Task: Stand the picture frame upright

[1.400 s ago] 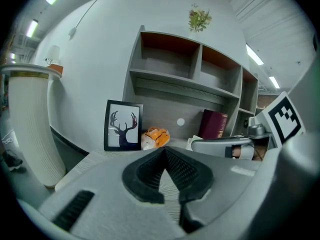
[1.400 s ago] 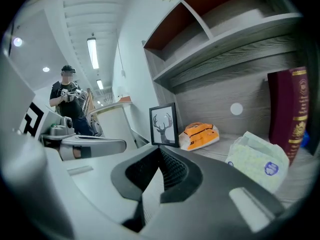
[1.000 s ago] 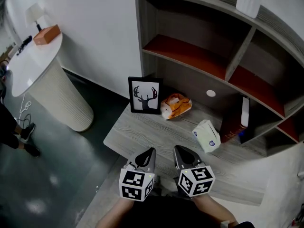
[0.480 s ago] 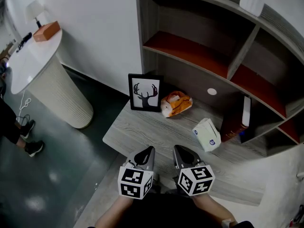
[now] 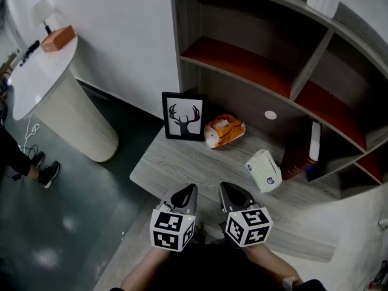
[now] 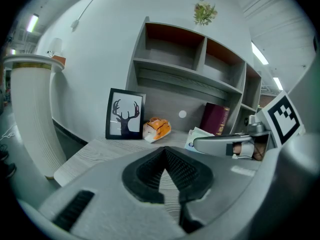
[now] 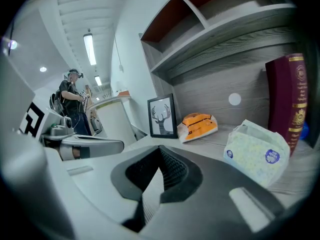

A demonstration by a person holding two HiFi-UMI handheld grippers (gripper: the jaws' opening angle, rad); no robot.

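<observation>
Left gripper hovers low over the near edge of the grey wood-grain desk, jaws pressed together with nothing between them. Right gripper hangs just beside it, jaws likewise closed and empty, and both point toward the shelf unit. The picture frame, black-edged with a deer-antler print, stands upright at the desk's far left corner, close by the shelf unit's left wall and well apart from both grippers. Just to its right lies an orange snack packet. Nearer the right gripper rests a white tissue pack, and beyond it a maroon book stands on end. Off to the left, a white round pedestal table carries an orange box.
</observation>
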